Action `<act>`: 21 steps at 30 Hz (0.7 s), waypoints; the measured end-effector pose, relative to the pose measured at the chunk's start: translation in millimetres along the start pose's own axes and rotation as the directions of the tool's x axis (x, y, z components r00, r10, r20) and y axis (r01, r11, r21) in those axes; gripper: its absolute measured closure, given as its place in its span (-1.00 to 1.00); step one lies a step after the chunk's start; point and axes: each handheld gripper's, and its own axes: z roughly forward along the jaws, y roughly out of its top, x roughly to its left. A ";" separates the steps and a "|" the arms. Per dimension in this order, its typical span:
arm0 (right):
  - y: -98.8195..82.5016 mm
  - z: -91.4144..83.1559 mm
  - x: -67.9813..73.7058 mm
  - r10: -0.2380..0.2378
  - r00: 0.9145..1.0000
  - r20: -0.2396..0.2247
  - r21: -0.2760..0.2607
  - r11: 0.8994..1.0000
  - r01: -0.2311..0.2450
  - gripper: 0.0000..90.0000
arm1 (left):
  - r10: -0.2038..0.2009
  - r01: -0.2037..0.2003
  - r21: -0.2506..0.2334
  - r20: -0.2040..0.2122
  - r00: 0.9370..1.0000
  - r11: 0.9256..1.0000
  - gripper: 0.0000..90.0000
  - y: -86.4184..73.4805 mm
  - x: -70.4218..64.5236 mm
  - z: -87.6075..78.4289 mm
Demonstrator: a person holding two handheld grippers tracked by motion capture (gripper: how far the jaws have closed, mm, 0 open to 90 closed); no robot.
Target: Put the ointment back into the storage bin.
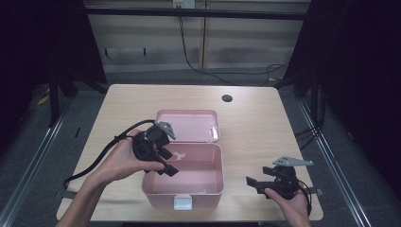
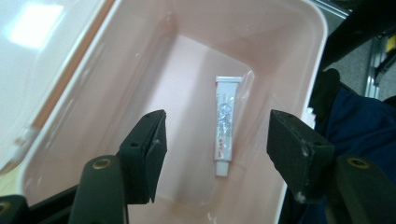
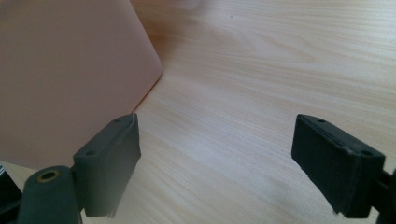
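A pink plastic box (image 1: 221, 176) stands open in the middle of the table, its lid (image 1: 187, 126) folded back behind it. A small white tube (image 2: 227, 122) with a white cap lies flat on the box's floor (image 2: 187, 93). My left gripper (image 1: 166, 164) hangs over the box's left rim, pointing down into it. In the left gripper view that gripper (image 2: 218, 140) is open, its jaws on either side of the tube and above it, not touching it. My right gripper (image 1: 251, 182) rests low at the box's right, open with nothing in it; the right gripper view shows the gripper (image 3: 217, 161) over bare wood.
The box's outer wall (image 3: 70, 70) is close on the left of the right gripper. A white latch (image 1: 183, 202) sits on the box's front. A round cable hole (image 1: 227, 98) is at the table's far right. The table's near edge (image 1: 236, 221) lies just below both hands.
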 end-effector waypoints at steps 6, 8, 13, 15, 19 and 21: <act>0.0 0.2 0.0 0.003 1.000 0.003 0.003 1.000 -0.003 -0.66 | -0.025 0.024 -0.034 -0.016 1.000 0.999 -0.16 -14.5 7.7 -11.3; 0.1 0.7 -0.2 0.002 1.000 0.002 0.003 1.000 -0.002 -0.66 | -0.038 0.037 -0.051 -0.020 0.999 0.998 -0.18 -18.8 9.1 -16.7; -0.1 0.2 -0.1 0.004 1.000 0.004 0.002 1.000 -0.004 -0.66 | -0.063 0.058 -0.093 -0.046 0.997 0.994 -0.18 -30.9 13.7 -29.8; -0.1 0.3 0.1 0.004 1.000 0.005 0.005 1.000 -0.004 -0.66 | -0.081 0.074 -0.117 -0.055 0.995 0.990 -0.19 -36.3 15.4 -32.4; -0.2 0.2 0.0 0.001 1.000 0.005 0.002 1.000 -0.001 -0.66 | -0.099 0.092 -0.125 -0.051 0.994 0.988 -0.24 -48.8 20.3 -36.0; -0.2 0.3 -0.2 0.005 1.000 0.006 0.002 1.000 -0.005 -0.66 | -0.114 0.106 -0.139 -0.054 0.992 0.985 -0.24 -55.7 21.3 -36.7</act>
